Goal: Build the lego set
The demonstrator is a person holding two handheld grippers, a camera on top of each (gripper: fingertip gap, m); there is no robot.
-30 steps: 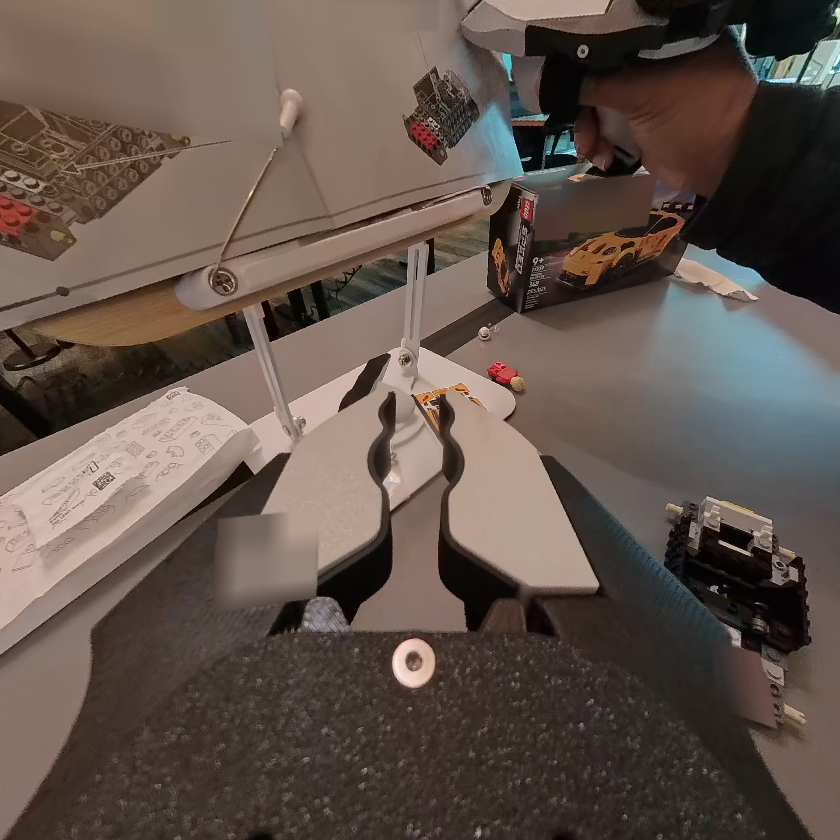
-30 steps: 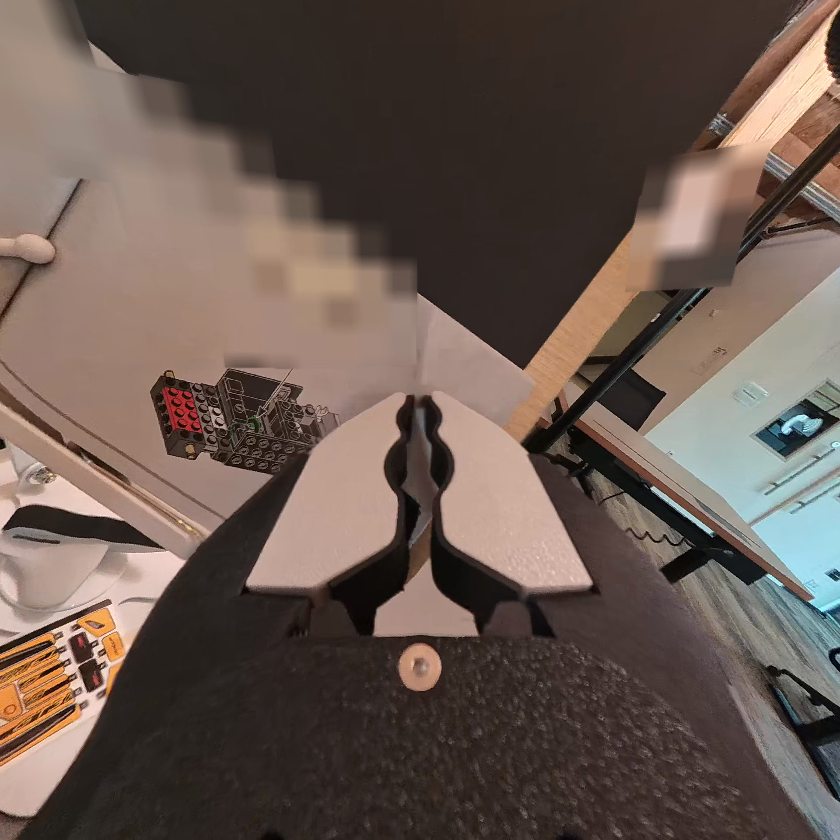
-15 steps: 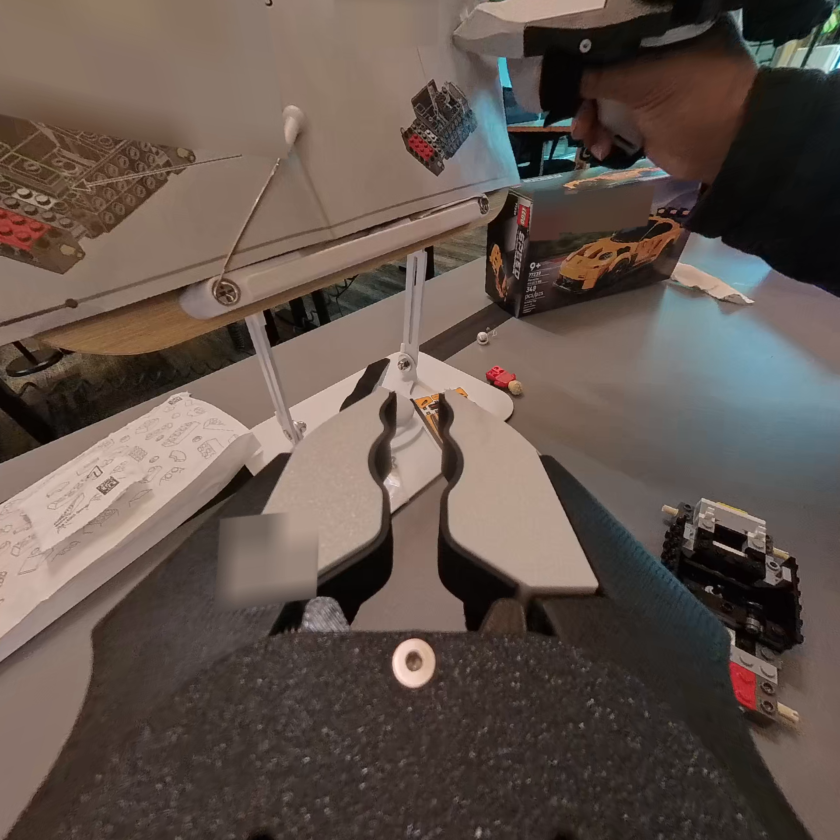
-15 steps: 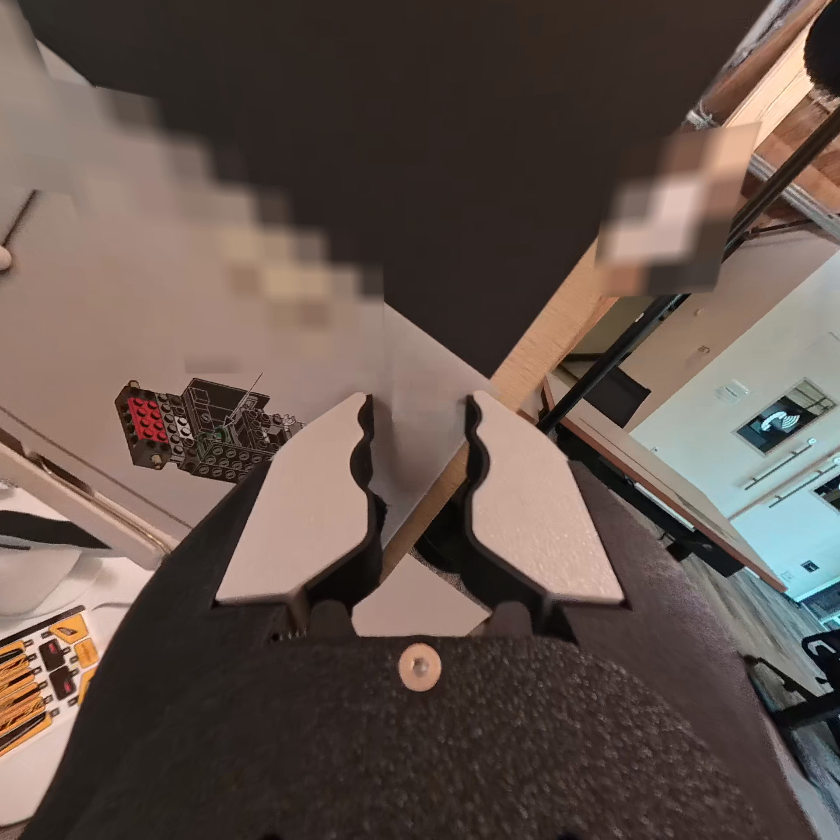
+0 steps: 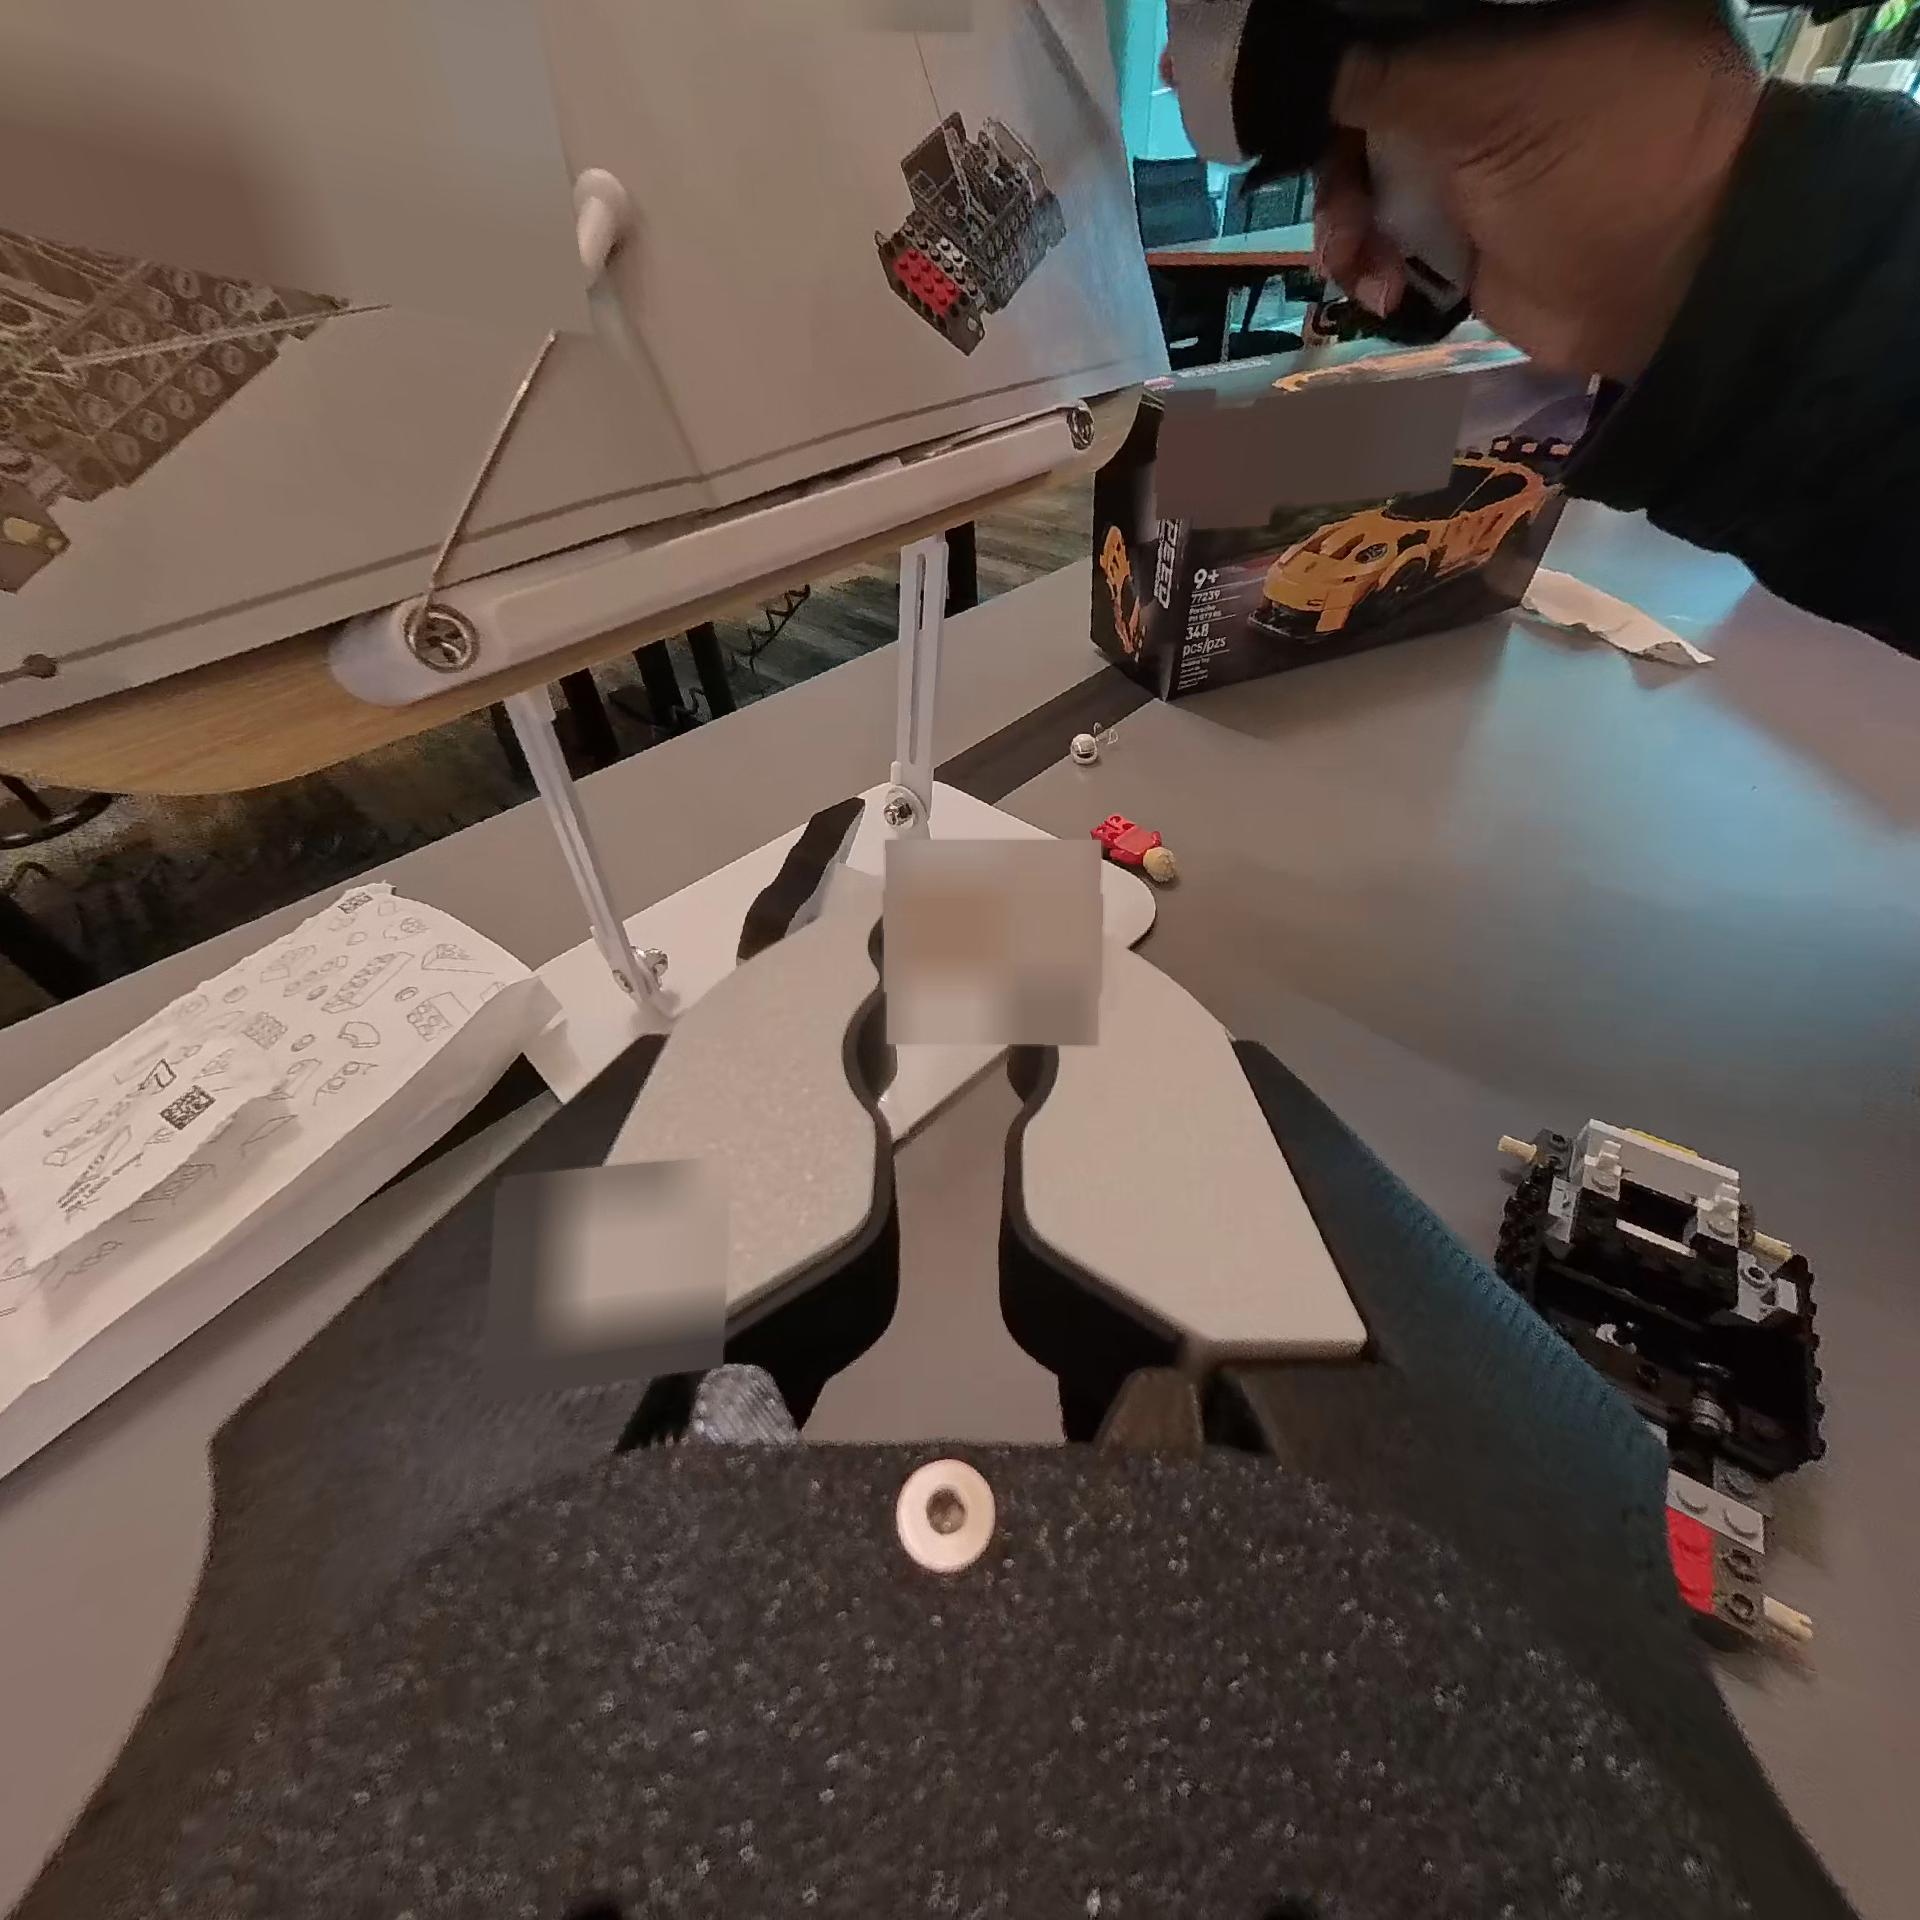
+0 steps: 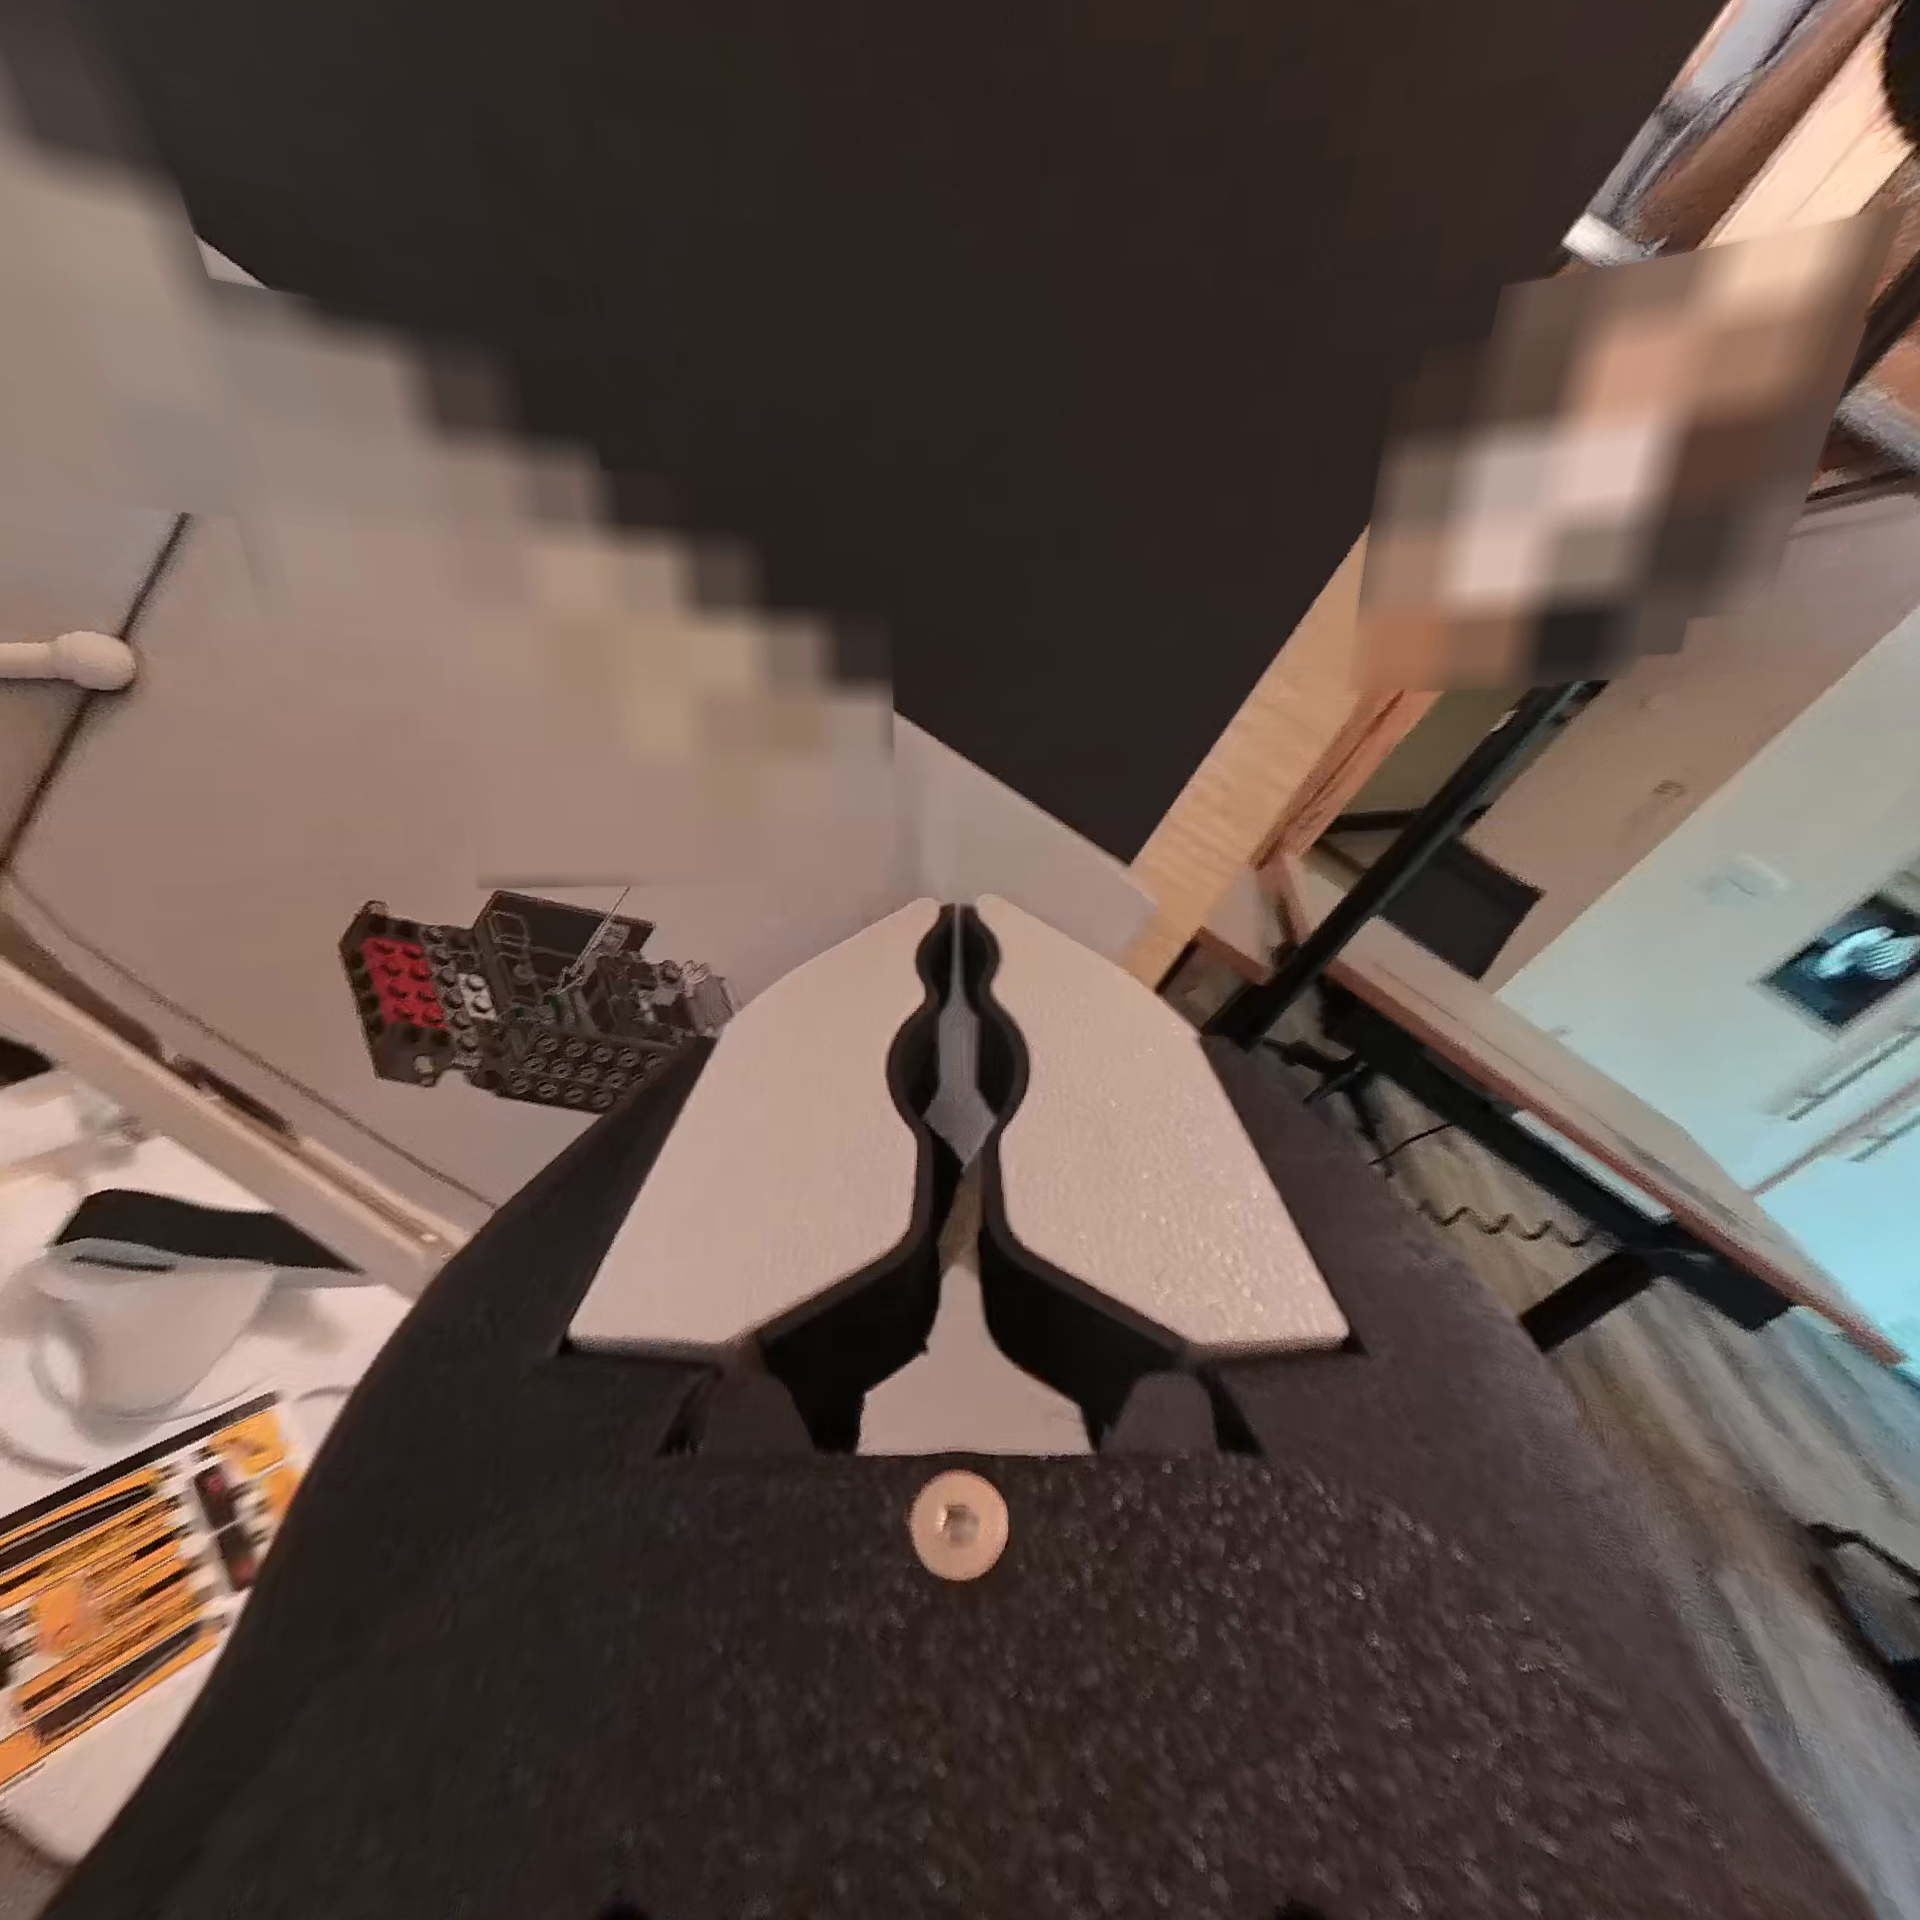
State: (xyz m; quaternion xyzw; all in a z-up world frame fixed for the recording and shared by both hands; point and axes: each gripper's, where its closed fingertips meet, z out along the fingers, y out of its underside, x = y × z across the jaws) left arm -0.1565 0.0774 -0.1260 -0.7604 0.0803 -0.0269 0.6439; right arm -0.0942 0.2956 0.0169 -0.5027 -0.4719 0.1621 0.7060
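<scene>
The right gripper [image 6: 951, 920] pinches the instruction page's [image 6: 997, 831] far-right corner; the left gripper [image 5: 940, 1049] hangs unclenched — car chassis [image 5: 1652, 1309] lies near-right on the worktop [image 5: 1455, 935].

At three o'clock, the black brick-built car chassis [image 5: 1662, 1351] is partly hidden behind the left gripper's body; the orange sticker sheet [image 6: 114, 1590] at eight o'clock is motion-blurred, perhaps cut off.

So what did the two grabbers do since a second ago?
The right gripper was shut on the page, opened half a second ago, and is now shut on its edge again. The left gripper stayed open, low over the table, holding nothing. The half-built car and box stayed where they were.
</scene>
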